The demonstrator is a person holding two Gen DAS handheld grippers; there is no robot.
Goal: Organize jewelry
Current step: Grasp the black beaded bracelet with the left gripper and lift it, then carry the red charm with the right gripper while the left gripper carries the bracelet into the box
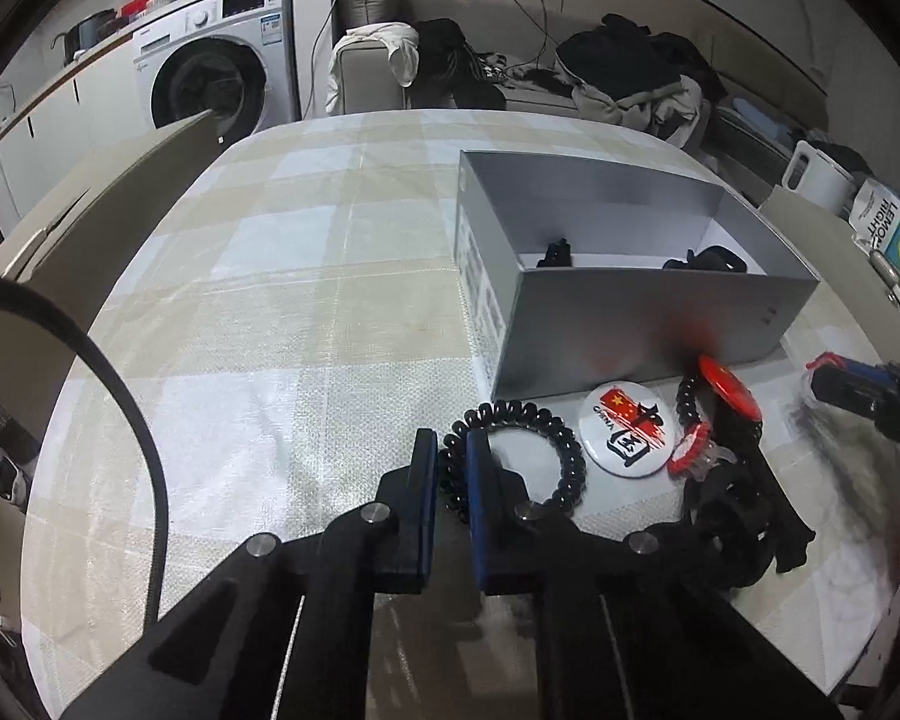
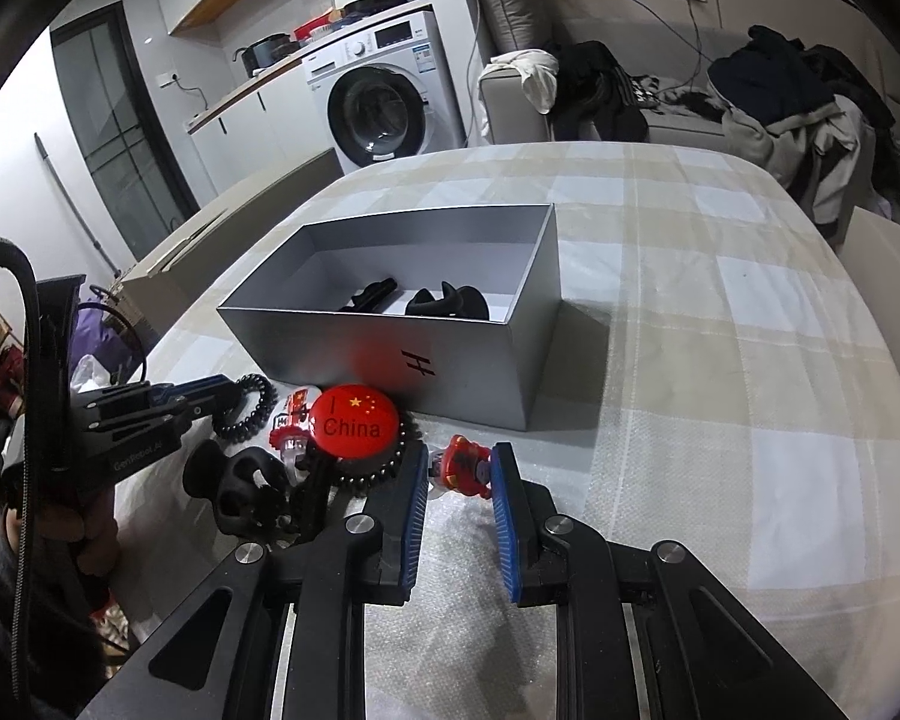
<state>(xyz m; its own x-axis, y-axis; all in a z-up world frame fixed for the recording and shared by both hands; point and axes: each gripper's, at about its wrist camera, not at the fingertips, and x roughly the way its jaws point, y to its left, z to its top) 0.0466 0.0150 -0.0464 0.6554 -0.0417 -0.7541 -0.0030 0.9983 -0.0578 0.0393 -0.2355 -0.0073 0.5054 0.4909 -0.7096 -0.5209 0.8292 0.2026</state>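
— What stands behind the table?
— A washing machine (image 2: 384,114) against the wall, and a sofa (image 2: 678,120) heaped with dark clothes (image 2: 774,84).
— And on the right?
— A white mug (image 1: 819,177).

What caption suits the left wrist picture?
Left gripper pinches a black spiral hair tie beside a grey box.

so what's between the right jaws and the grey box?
In the right wrist view, a small red clip sits between the open jaws of the right gripper; beyond it only bare checked tablecloth up to the grey box.
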